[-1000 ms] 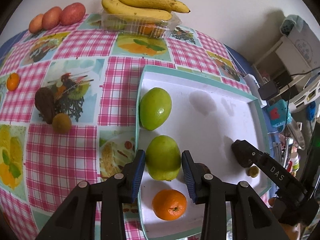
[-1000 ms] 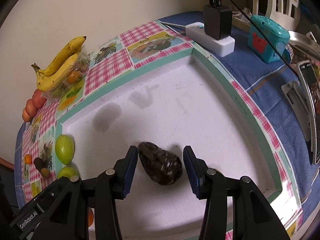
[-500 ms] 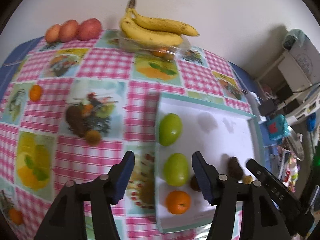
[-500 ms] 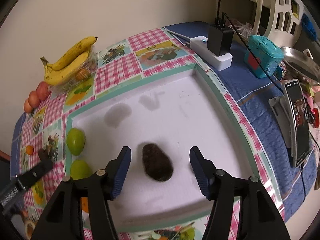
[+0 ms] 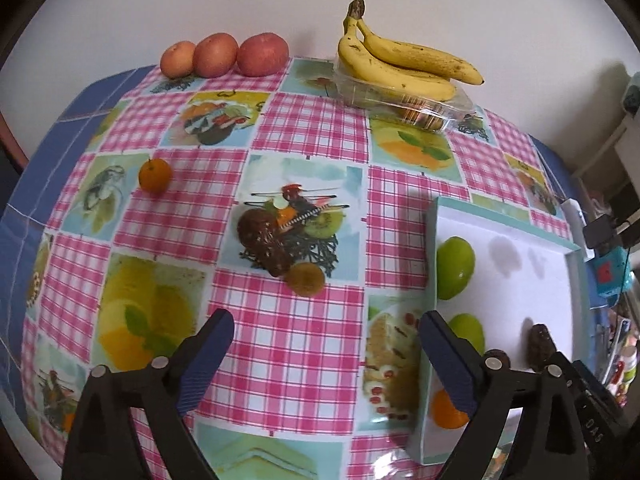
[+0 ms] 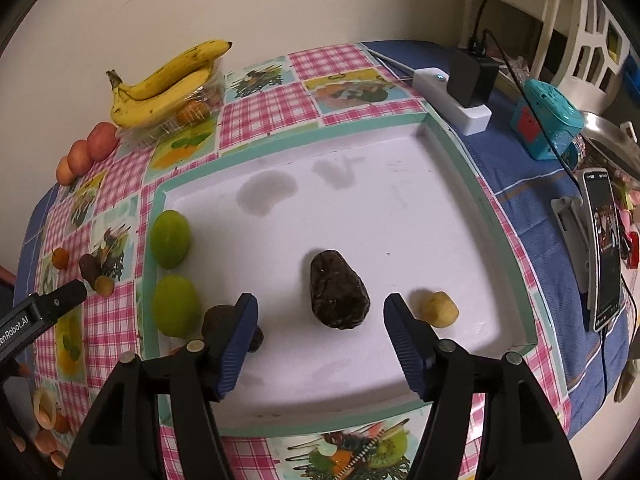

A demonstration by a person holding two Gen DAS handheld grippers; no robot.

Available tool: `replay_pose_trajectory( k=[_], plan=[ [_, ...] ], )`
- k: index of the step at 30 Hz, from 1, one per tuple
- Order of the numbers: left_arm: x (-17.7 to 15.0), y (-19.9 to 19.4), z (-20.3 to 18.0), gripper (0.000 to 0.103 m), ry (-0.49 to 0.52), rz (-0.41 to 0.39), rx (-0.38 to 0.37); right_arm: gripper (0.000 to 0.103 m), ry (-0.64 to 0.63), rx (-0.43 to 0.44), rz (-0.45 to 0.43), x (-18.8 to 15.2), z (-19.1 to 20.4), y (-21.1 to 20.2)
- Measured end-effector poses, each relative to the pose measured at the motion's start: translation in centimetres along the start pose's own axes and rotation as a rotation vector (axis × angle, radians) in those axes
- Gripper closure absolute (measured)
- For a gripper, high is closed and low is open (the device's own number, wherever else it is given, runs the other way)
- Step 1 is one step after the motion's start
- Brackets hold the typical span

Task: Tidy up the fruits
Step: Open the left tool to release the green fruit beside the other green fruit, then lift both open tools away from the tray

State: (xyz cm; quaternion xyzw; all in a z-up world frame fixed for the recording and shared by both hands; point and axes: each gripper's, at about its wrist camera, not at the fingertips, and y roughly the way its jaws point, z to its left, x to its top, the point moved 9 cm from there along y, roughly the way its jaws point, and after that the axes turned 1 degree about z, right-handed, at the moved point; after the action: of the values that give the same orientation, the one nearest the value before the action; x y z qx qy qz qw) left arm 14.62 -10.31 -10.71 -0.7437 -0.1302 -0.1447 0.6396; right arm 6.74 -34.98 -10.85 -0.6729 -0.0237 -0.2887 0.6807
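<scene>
A white tray with a teal rim (image 6: pixel 460 148) (image 5: pixel 576 280) holds two green fruits (image 6: pixel 170 238) (image 6: pixel 175 306), a dark avocado (image 6: pixel 338 290), a small yellow fruit (image 6: pixel 439 309), another dark fruit (image 6: pixel 218 320) and an orange (image 5: pixel 444 410). On the checked cloth lie a dark avocado (image 5: pixel 264 242), a brown kiwi (image 5: pixel 307 279) and a small orange (image 5: pixel 155 175). My left gripper (image 5: pixel 326 352) is open above the cloth, left of the tray. My right gripper (image 6: pixel 320 334) is open just in front of the tray's avocado, not touching it.
Bananas (image 5: pixel 400 64) lie on a clear plastic box at the back wall, with three red-orange fruits (image 5: pixel 224 54) to their left. A white power strip with a black charger (image 6: pixel 460 92), a teal box (image 6: pixel 546 118) and a phone on a stand (image 6: pixel 604 248) sit right of the tray.
Both grippers opened, letting go of the green fruit and the avocado, and pulled back. The left one swung left over the cloth.
</scene>
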Motion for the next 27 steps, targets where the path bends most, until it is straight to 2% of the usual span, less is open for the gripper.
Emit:
replay_pose_trajectory(
  k=[3, 6, 8, 10, 11, 27],
  plan=[
    [0.0, 0.1, 0.2, 0.007, 0.017, 0.000, 0.014, 0.036, 0.007, 0.003, 0.001, 0.1, -0.1, 0.1],
    [-0.1, 0.3, 0.6, 0.000, 0.026, -0.005, 0.041, 0.035, 0.027, 0.000, 0.004, 0.1, -0.5, 0.3],
    [-0.1, 0.4, 1.3, 0.000, 0.018, -0.014, 0.076, 0.034, 0.034, -0.008, 0.009, 0.0, -0.7, 0.5],
    [-0.2, 0.5, 1.9, 0.000, 0.004, -0.015, 0.096, 0.018, 0.040, -0.008, 0.011, -0.1, -0.9, 0.7],
    [-0.2, 0.6, 2.0, 0.000, -0.001, -0.014, 0.097, 0.015, 0.043, -0.007, 0.011, -0.1, -1.0, 0.8],
    [-0.2, 0.8, 2.8, 0.000, 0.001, -0.019, 0.122, 0.014, 0.011, -0.061, 0.001, -0.2, -1.3, 1.1]
  ],
)
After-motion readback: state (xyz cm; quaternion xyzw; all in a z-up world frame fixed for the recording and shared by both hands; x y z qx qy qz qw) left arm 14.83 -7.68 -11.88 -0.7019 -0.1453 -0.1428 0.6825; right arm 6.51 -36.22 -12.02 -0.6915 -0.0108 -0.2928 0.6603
